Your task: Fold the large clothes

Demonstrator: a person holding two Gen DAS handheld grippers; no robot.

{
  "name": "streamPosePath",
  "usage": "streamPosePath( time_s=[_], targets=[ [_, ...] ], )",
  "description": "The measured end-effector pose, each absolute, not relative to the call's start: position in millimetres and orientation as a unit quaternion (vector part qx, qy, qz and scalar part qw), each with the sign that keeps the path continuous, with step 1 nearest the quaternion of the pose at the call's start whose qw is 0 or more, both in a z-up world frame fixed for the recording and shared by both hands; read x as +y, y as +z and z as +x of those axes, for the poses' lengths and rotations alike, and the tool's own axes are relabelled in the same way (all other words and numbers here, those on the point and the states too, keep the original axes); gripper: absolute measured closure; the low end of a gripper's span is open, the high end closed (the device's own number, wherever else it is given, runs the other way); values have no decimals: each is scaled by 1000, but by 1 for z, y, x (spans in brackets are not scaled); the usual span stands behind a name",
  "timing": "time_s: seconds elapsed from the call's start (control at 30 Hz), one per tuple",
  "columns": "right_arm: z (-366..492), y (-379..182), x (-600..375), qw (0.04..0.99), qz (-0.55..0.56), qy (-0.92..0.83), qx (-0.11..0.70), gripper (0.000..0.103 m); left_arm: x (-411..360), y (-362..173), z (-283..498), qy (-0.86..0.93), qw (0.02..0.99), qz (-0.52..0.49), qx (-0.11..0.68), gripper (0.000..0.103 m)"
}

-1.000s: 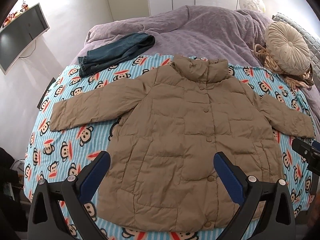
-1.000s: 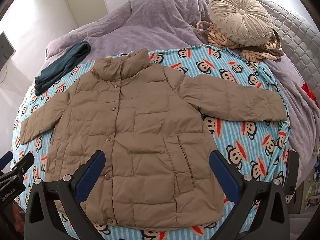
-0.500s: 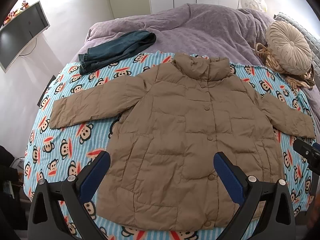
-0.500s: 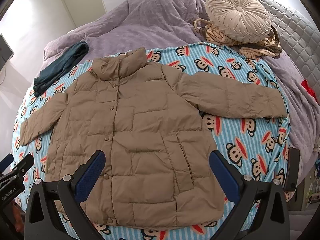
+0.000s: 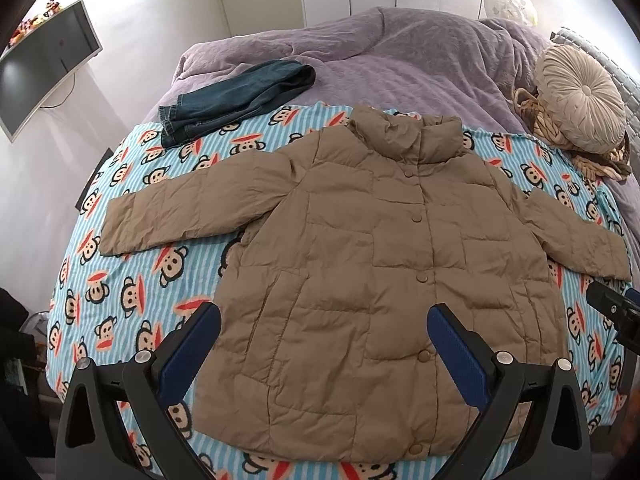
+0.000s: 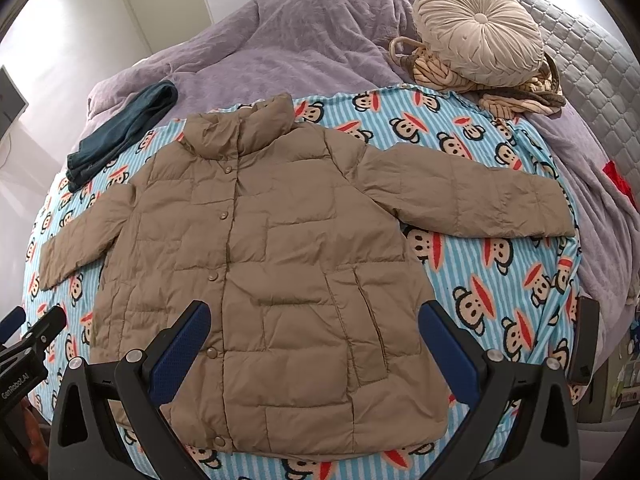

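A tan puffer jacket (image 5: 376, 264) lies flat and buttoned on a blue monkey-print blanket (image 5: 120, 280), front up, collar toward the far side, both sleeves spread out. The same jacket (image 6: 280, 256) fills the right wrist view. My left gripper (image 5: 324, 320) hovers open above the jacket's lower hem, nothing between its blue pads. My right gripper (image 6: 314, 316) also hangs open over the lower half of the jacket, empty. The right gripper's tip (image 5: 612, 312) shows at the right edge of the left wrist view.
Folded dark jeans (image 5: 236, 96) lie at the blanket's far left corner. A round beige cushion (image 5: 580, 96) sits on a woven bag at the far right. A purple duvet (image 5: 400, 52) covers the rest of the bed. A monitor (image 5: 44, 64) hangs on the left wall.
Both views have shifted slightly: the jacket sits a little lower and nearer in frame. The jacket itself has not moved, and both grippers stay open.
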State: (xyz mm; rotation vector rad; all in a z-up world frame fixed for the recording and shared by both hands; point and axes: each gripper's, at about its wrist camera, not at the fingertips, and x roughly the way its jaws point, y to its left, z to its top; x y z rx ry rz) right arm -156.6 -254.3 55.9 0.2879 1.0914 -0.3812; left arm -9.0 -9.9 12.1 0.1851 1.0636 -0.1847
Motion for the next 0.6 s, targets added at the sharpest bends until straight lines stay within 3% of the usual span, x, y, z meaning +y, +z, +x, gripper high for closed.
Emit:
streamPosePath(
  time_s=[0.6],
  targets=[
    [-155,55,-253,828,135,-179,514,0,-7,13,-5,-85,854,86,507,0]
  ],
)
